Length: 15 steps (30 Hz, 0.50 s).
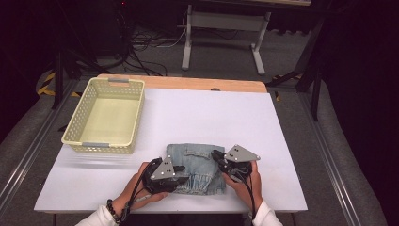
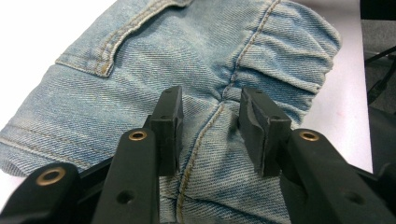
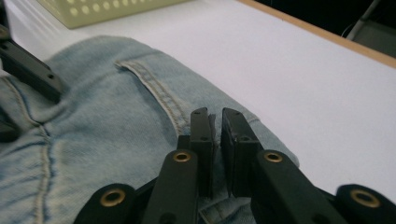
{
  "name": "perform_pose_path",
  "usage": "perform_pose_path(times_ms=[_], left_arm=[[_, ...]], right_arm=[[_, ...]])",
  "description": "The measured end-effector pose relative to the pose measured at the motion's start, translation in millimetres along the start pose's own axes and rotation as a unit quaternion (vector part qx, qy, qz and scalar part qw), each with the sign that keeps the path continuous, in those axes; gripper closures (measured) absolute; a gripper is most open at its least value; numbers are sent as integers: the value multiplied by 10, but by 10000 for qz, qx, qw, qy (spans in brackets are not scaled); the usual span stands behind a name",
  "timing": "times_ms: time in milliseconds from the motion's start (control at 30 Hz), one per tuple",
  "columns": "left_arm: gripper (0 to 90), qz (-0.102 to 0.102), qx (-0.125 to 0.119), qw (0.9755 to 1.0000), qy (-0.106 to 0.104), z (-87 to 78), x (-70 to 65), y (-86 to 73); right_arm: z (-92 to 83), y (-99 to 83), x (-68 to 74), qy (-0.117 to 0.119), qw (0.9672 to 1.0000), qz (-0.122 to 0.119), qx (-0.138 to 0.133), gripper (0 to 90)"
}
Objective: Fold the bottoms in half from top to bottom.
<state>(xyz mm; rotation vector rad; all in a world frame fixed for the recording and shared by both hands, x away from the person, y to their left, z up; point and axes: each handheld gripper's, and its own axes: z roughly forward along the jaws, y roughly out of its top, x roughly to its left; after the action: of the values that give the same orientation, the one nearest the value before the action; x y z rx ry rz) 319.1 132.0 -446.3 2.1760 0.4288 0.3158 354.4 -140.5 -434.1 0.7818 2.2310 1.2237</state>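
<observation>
Denim shorts (image 1: 197,168) lie folded at the table's (image 1: 282,141) near edge. My left gripper (image 2: 212,123) stands half-open astride the centre seam; clamping could bunch the fold. My right gripper (image 3: 215,140), nearly closed on nothing over the right edge, might snag the layers.

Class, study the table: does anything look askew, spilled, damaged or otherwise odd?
Nothing stands out. The folded denim garment lies flat at the near edge between the left gripper and right gripper; the yellow basket sits upright at far left.
</observation>
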Motion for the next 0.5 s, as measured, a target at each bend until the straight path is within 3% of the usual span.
perform_pose_path(times_ms=[333,500], left_arm=[[611,-19,-18,10000,18,5,-6,0],[611,-28,-18,10000,32,7,-8,0]], right_arm=[[119,-86,-18,15,9991,-30,411,838],[154,-123,-56,131,9989,208,406,838]])
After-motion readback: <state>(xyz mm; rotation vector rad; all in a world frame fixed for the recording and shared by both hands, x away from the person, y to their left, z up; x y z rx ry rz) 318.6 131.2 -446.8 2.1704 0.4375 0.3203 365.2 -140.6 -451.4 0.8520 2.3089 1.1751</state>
